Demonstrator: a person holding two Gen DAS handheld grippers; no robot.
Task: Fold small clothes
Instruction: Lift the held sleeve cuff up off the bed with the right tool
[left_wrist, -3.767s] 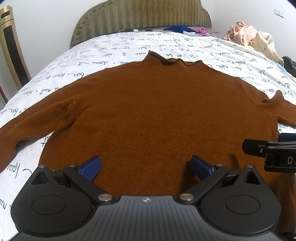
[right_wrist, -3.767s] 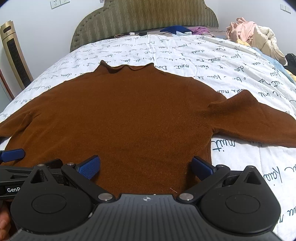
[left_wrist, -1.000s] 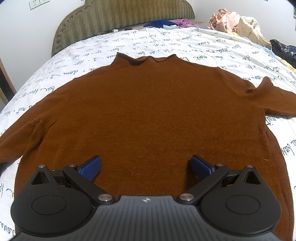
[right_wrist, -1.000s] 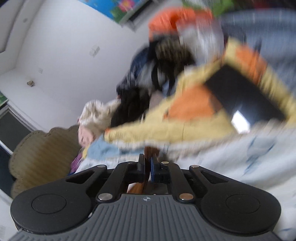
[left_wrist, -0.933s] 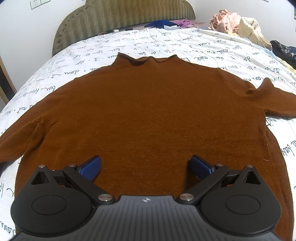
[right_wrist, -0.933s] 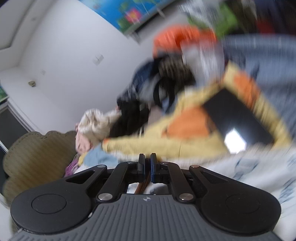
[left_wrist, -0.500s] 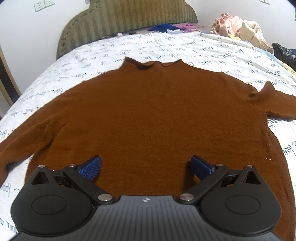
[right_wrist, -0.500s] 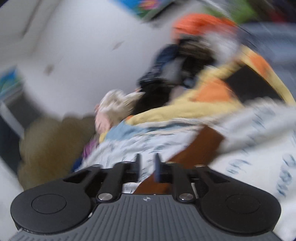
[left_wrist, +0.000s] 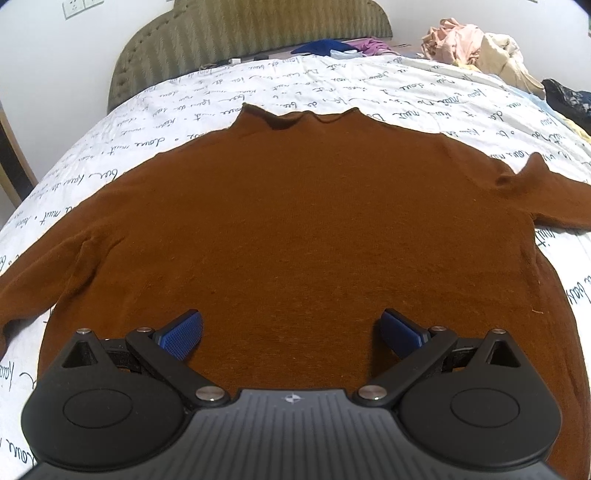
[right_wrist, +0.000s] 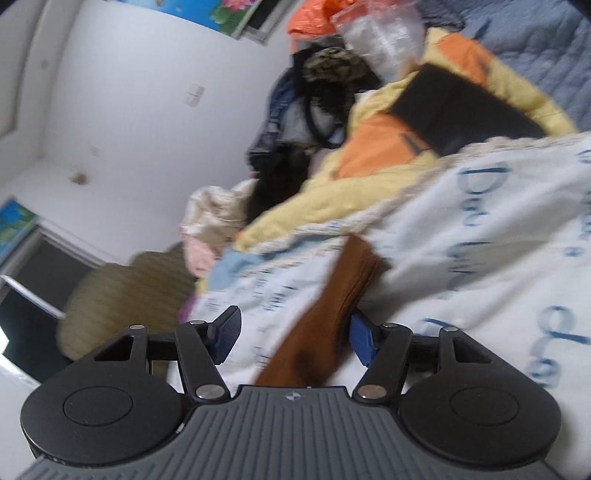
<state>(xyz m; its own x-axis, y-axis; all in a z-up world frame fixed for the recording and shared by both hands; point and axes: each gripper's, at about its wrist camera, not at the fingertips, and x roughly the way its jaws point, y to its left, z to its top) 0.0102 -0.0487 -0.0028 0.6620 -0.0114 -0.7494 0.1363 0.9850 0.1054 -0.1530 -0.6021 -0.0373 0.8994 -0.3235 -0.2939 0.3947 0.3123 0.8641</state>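
Left view: whole brown sweater (left_wrist: 295, 229) flat on bed (left_wrist: 221, 96), left gripper (left_wrist: 291, 332) fingers spread wide. Right view only: sleeve cuff (right_wrist: 347, 280) between right gripper (right_wrist: 295, 336) fingers, opening.

Left gripper (left_wrist: 291, 328): tilted steeply downward, its 2 blue-padded fingers (left_wrist: 181, 332) spread wide, nothing between them. Right gripper (right_wrist: 295, 338): aimed only slightly below level and rolled to one side, so its view is canted; jaws opening, the 2 blue pads (right_wrist: 227, 332) parted. A brown sleeve (right_wrist: 325, 325) lies between them, close against the right-hand pad, clear of the other.
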